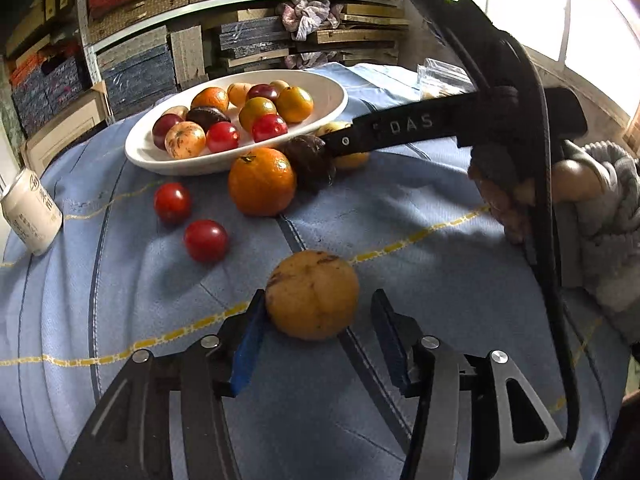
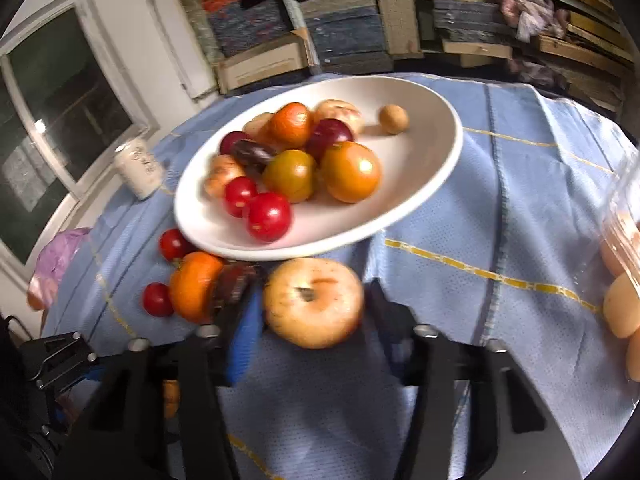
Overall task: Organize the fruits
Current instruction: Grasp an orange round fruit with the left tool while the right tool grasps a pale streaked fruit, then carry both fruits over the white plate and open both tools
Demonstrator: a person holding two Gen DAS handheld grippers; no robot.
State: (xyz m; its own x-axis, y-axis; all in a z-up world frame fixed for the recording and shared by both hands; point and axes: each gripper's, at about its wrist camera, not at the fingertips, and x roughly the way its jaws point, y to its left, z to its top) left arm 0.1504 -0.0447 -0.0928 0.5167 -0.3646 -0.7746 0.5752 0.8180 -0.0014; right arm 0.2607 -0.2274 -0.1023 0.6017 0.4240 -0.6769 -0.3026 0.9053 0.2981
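Note:
A brown-speckled yellow fruit (image 1: 312,294) lies on the blue cloth between the fingers of my left gripper (image 1: 318,340). The left pad is at its side and the right pad stands clear of it, so the gripper is open. My right gripper (image 2: 312,316) has a pale yellow apple-like fruit (image 2: 314,304) between its pads just in front of the white oval bowl (image 2: 440,168), and both pads appear to press on it. In the left wrist view the right gripper (image 1: 344,142) reaches in from the right to that fruit (image 1: 352,160) by the bowl (image 1: 160,160), which holds several fruits.
An orange (image 1: 262,182), a dark fruit (image 1: 312,162) and two small red fruits (image 1: 172,202) (image 1: 206,240) lie loose before the bowl. A white can (image 1: 32,212) stands at the left edge. A clear box of peaches (image 2: 624,280) sits at the right. Shelves rise behind the table.

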